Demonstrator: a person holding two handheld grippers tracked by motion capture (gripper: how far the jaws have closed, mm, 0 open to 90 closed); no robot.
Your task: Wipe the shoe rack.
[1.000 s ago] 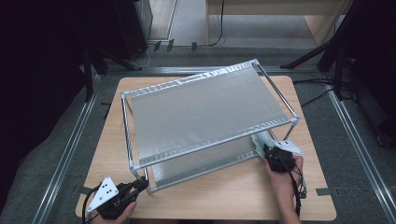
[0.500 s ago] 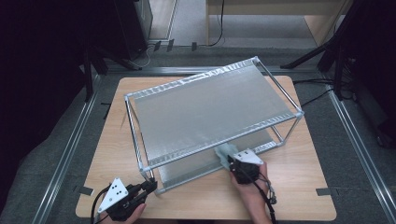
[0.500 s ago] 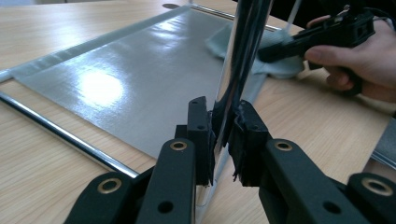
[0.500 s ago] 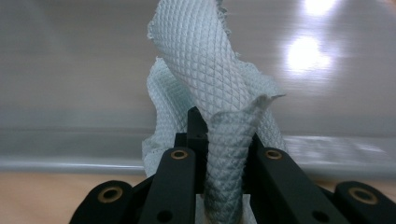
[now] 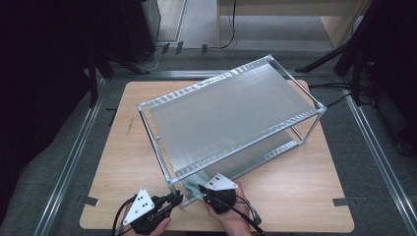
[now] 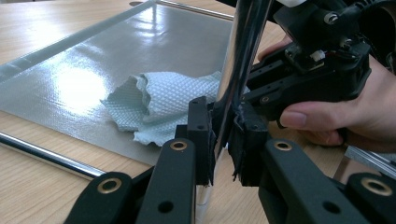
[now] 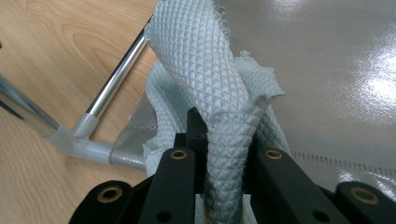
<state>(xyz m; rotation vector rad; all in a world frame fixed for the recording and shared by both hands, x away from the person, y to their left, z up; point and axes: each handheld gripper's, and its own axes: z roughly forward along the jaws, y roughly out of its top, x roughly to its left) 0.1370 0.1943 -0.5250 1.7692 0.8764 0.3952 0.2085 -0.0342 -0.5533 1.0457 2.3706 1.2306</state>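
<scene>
Pinching a pale green paper cloth between its two black jaws, right gripper at the near corner of the metal rack; cloth bunched on the rack's lower shelf sheet, just inside that corner, mostly tucked under the upper shelf in the high view and seen there as a small pale patch only; bottom end of the cloth cut off by the frame in the right gripper view, pads themselves buried in its folds. Clamped on the rack's near corner post, left gripper, jaws pressed tight to either side of the shiny tube; upper part of the post running out of frame, foot of it lost behind the jaw arms. Right hand just behind the post in the left gripper view, partly cropped at the edge, fingertips curled round the gripper body. Rack set askew on a light wooden table, far corner close to the table's far edge. Beyond the rack, grey floor with metal rails, dark stands and cables; left and right of the rack, deep shadow, details not readable.
</scene>
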